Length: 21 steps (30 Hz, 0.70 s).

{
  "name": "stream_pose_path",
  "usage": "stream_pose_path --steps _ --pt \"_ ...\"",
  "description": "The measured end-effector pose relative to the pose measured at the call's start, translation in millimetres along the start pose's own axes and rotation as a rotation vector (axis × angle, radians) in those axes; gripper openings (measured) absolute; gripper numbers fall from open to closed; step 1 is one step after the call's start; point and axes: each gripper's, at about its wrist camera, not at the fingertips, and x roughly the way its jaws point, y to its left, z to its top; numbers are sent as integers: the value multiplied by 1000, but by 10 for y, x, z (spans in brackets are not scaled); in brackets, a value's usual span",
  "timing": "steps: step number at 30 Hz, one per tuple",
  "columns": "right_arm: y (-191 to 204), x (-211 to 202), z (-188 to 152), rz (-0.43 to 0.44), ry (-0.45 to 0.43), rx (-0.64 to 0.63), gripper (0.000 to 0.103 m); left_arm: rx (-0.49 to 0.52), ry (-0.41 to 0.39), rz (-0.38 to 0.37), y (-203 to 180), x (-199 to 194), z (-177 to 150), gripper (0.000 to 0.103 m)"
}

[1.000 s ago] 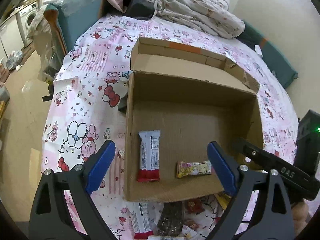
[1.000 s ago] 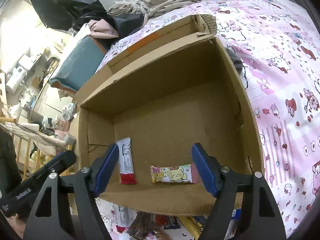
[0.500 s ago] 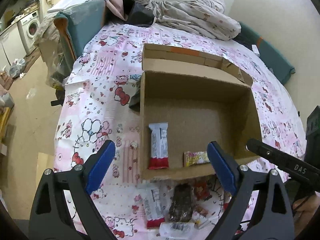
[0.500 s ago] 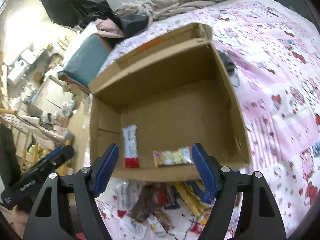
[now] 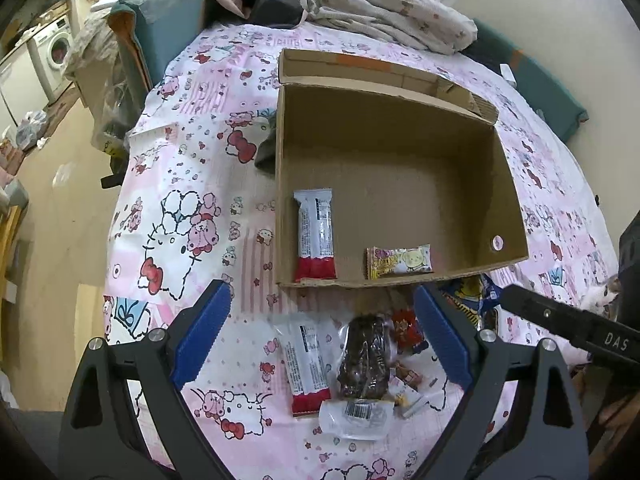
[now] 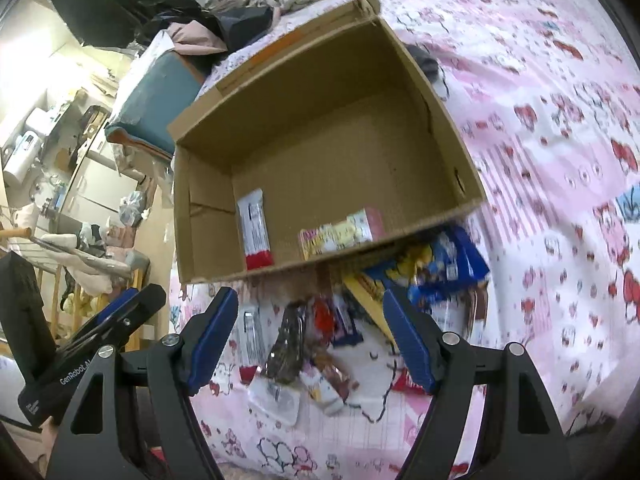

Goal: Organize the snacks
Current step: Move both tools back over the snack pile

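An open cardboard box [image 5: 396,120] [image 6: 320,88] lies on the pink patterned bedspread. Inside it lie a white-and-red bar [image 5: 314,235] [image 6: 255,232] and a yellow-pink candy pack [image 5: 399,261] [image 6: 340,232]. In front of the box is a pile of loose snacks: another white-and-red bar [image 5: 307,364] [image 6: 249,340], a dark brown packet [image 5: 366,356] [image 6: 287,340], a red packet [image 5: 406,328], a clear wrapper [image 5: 354,416] and blue-yellow packs [image 6: 436,264]. My left gripper [image 5: 322,336] is open and empty above the pile. My right gripper [image 6: 310,336] is open and empty above the same pile.
The bedspread [image 5: 192,208] drops off at its left edge to the floor [image 5: 52,216]. Crumpled bedding [image 5: 384,4] and a teal cushion [image 5: 160,12] lie behind the box. The other gripper's black body shows at the right [image 5: 568,328] and at the left [image 6: 96,344].
Both grippers have pulled back from over the box toward the near side, so the loose snack pile in front of the box has come into view. Both stay open and empty.
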Motion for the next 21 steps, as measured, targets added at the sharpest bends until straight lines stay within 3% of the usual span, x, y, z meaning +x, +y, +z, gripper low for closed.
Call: stream_pose_path --steps 7,14,18,21 --pt "-27 34 -156 0 48 39 78 -52 58 -40 136 31 -86 91" --pt "-70 209 -216 -41 115 47 78 -162 120 3 439 165 -156 90" --pt "-140 292 -221 -32 147 103 78 -212 178 26 582 342 -200 72" --pt "-134 322 -210 -28 153 108 78 -230 238 24 598 517 -280 69"
